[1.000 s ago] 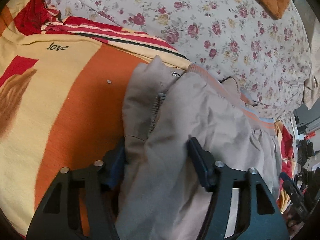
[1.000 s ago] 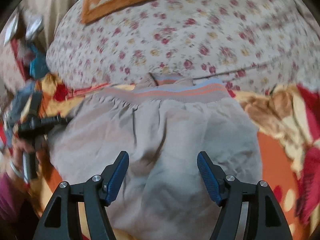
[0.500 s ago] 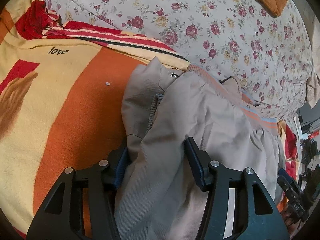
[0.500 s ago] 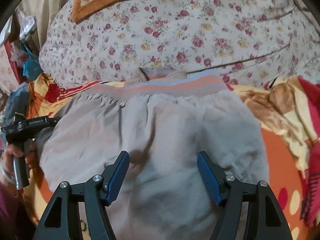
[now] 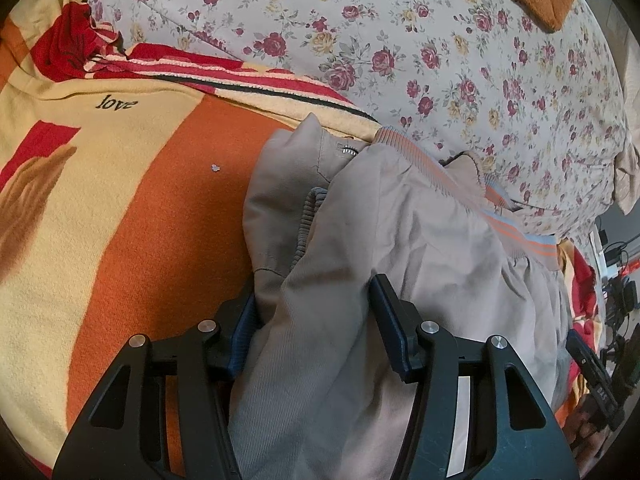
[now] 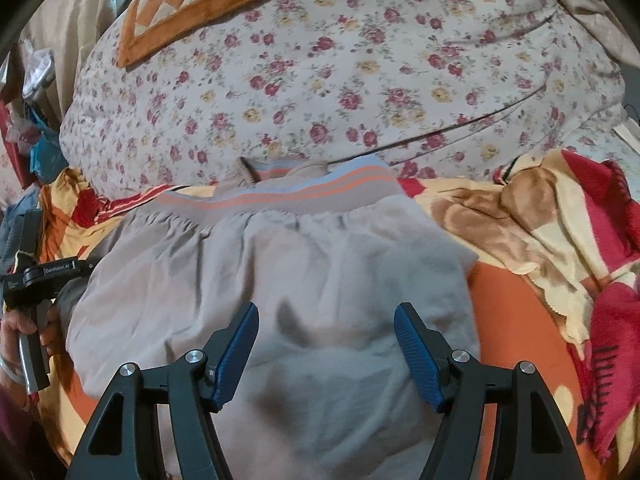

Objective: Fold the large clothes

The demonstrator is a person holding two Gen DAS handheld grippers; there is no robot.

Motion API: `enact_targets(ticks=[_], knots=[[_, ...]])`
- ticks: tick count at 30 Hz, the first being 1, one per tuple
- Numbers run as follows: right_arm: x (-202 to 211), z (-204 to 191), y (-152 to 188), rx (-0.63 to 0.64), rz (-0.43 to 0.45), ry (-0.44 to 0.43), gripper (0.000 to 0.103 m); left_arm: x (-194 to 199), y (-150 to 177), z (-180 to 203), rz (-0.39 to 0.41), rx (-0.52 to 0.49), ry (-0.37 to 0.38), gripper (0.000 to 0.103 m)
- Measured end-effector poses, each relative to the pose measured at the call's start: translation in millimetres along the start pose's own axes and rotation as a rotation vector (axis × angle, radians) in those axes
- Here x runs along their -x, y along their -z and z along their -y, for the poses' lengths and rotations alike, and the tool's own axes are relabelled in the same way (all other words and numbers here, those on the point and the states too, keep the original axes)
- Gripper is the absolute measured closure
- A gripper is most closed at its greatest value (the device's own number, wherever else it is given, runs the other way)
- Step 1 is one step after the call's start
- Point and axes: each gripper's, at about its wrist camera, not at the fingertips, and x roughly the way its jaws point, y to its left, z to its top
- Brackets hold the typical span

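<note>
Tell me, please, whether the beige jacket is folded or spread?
Folded: the beige jacket lies doubled, its striped hem over the zipper collar.

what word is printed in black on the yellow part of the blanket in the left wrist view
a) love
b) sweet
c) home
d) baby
a: the word "love" stands in black script on a yellow patch of the blanket, up and to the left of the beige jacket that lies on it.
</note>
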Motion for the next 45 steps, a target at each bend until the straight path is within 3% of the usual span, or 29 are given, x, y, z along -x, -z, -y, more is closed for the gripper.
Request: enact_targets(ticks=[10,12,15,23,28,33,41,45], knots=[[-21,9,3,0.042,-0.082,0.079,0.035,1,2,3,0.014,0.005,-0.013,0.048],[-30,20,3,-0.01,-0.122,0.046,0.035,4,2,7,0.021,-0.004,-0.005,0.067],[-31,34,1,-0.086,-0.137,-0.001,0.034,18,4,16,0.048,0.006,0.002,0.082],[-9,50,-7,-0.148,-0.086,-0.008,0.034,62,1,53,0.086,0.008,0.071,0.093],[10,74,-12,-0.239,-0.044,0.001,0.034,77,0,102,0.083,-0.063,0.068,0.094],[23,99,-12,-0.347,-0.019,-0.044,0.034,78,4,156,0.072,-0.139,0.07,0.096],[39,118,-15,-0.407,0.025,-0.062,0.034,58,23,246,0.032,-0.255,0.078,0.098],[42,127,-16,-0.431,0.035,-0.057,0.034,37,41,285,-0.011,-0.304,0.127,0.103]])
